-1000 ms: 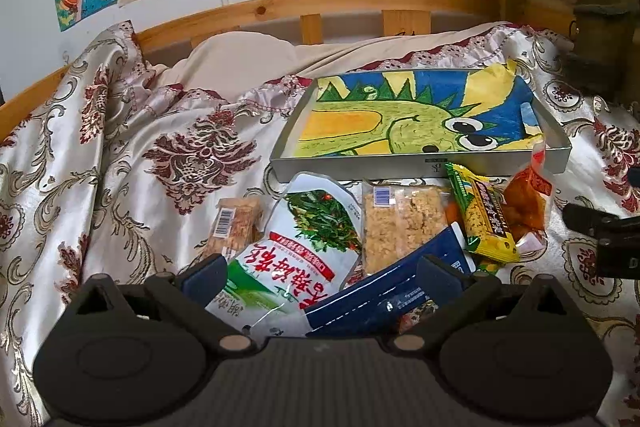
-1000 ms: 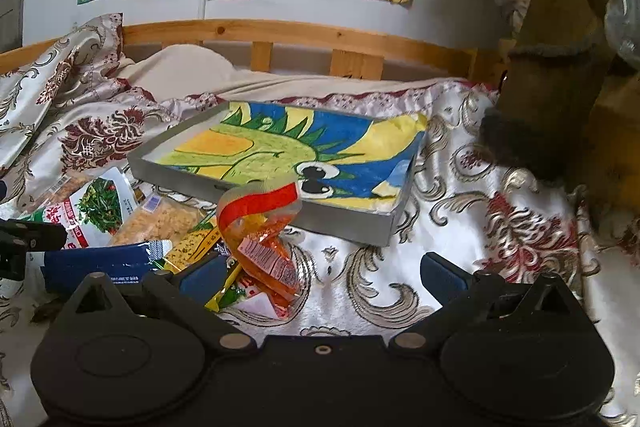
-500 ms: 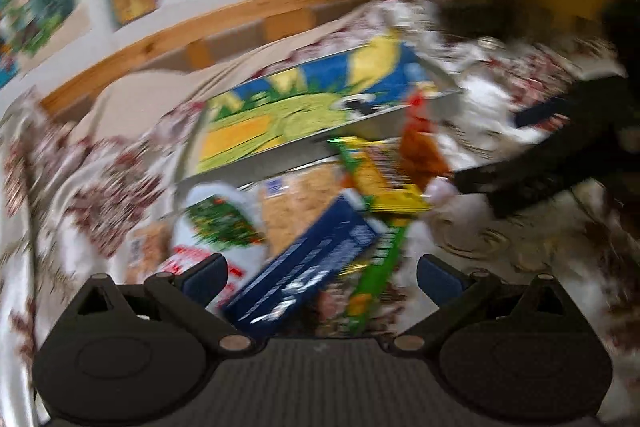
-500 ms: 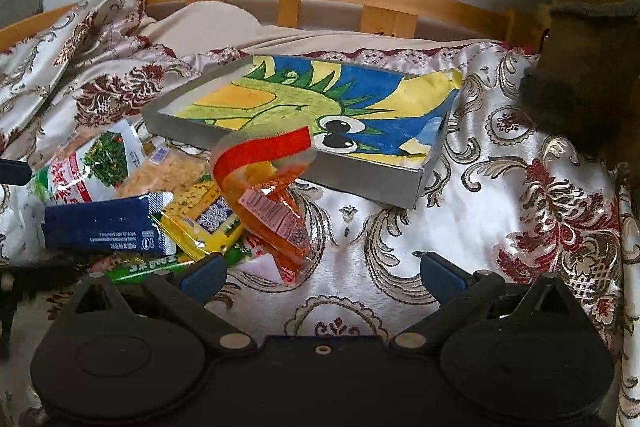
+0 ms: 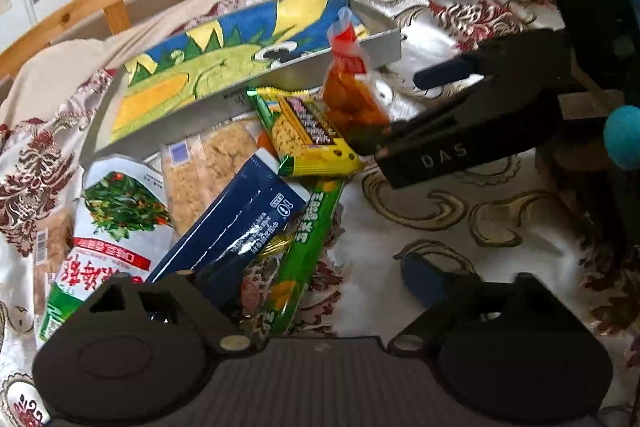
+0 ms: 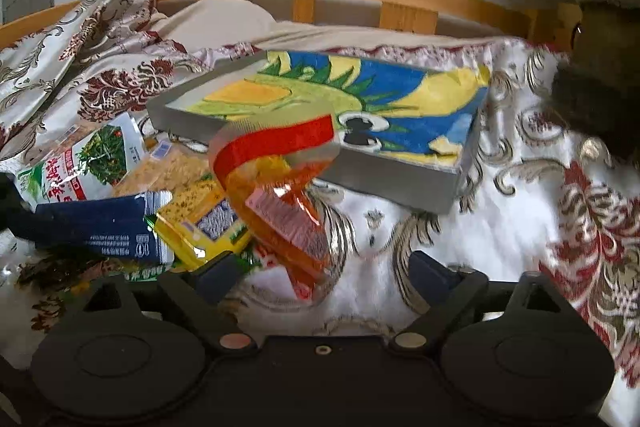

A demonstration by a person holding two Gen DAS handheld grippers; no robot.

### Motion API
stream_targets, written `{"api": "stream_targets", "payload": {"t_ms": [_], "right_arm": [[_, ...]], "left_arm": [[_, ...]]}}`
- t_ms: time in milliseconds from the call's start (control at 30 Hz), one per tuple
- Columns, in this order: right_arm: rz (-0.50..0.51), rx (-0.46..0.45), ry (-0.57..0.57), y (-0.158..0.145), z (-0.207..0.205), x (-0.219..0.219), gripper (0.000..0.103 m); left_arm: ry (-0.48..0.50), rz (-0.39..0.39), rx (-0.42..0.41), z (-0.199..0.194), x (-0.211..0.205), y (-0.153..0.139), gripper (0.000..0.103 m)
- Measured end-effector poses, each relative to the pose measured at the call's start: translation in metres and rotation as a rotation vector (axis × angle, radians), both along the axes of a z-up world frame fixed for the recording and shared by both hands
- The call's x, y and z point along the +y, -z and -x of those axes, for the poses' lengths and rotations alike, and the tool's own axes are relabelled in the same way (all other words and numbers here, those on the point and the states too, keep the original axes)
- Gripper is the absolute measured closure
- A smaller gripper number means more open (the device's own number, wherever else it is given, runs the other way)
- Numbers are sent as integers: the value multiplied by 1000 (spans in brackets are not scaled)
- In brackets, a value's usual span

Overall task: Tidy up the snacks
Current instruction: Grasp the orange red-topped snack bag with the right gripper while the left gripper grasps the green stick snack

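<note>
Right gripper [image 6: 320, 277] low over the bedspread [image 6: 520, 227], jaws just closing, orange snack bag [image 6: 288, 211] between them, pads not pressing. Left of it: yellow packet [image 6: 200, 223], navy pouch [image 6: 100, 227]. Behind, grey tray [image 6: 400, 183] with dinosaur drawing.

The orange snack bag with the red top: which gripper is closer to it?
Right. The right gripper is open with the orange snack bag just ahead of its jaws. The left gripper sits over the blue packet, with the bag farther ahead.
</note>
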State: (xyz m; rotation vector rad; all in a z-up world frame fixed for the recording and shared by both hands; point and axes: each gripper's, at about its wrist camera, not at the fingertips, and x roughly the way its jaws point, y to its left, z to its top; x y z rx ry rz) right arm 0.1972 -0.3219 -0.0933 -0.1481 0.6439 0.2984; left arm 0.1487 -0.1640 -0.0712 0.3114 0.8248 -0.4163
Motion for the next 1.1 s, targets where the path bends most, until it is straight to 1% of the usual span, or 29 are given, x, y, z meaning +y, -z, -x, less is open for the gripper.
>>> {"api": "stream_targets", "payload": {"t_ms": [100, 167, 200, 233, 367, 400, 467, 500, 567, 700, 800, 933, 1033, 1100], "right_arm": [[26, -17, -19, 3, -3, 5, 23], [42, -23, -35, 5, -6, 7, 33], [46, -24, -43, 6, -8, 8, 36], [47, -26, -53, 7, -10, 9, 42], [52, -9, -75, 11, -19, 14, 47], [48, -5, -76, 11, -20, 14, 50], [47, 8, -91, 14, -23, 17, 62], [45, 12, -99, 15, -24, 18, 62], [63, 6, -101, 16, -23, 21, 64], [50, 25, -95, 12, -22, 19, 66], [43, 41, -91, 8, -21, 15, 68], [53, 49, -86, 1, -13, 12, 70], [58, 42, -67, -5, -6, 7, 70], [50, 38, -50, -10, -2, 2, 71]], "left_arm": [[-6, 20, 14, -5, 1, -1, 27], [-10, 23, 27, -9, 0, -2, 35], [-10, 20, 35, -11, -1, -1, 38], [-10, 17, 49, -13, -3, 0, 44], [-16, 12, 98, -24, -6, 5, 49], [-18, 20, 115, -28, -6, 4, 51], [-27, 30, 151, -34, -6, 3, 58], [-33, 33, 170, -38, -5, 2, 61], [-58, 41, 207, -44, -5, 0, 81], [-122, 57, 264, -50, -1, -4, 83], [-167, 91, 309, -49, 4, -8, 84], [-222, 133, 381, -38, 10, -17, 85], [-244, 161, 414, -29, 10, -23, 85], [-251, 174, 423, -22, 9, -30, 85]]}}
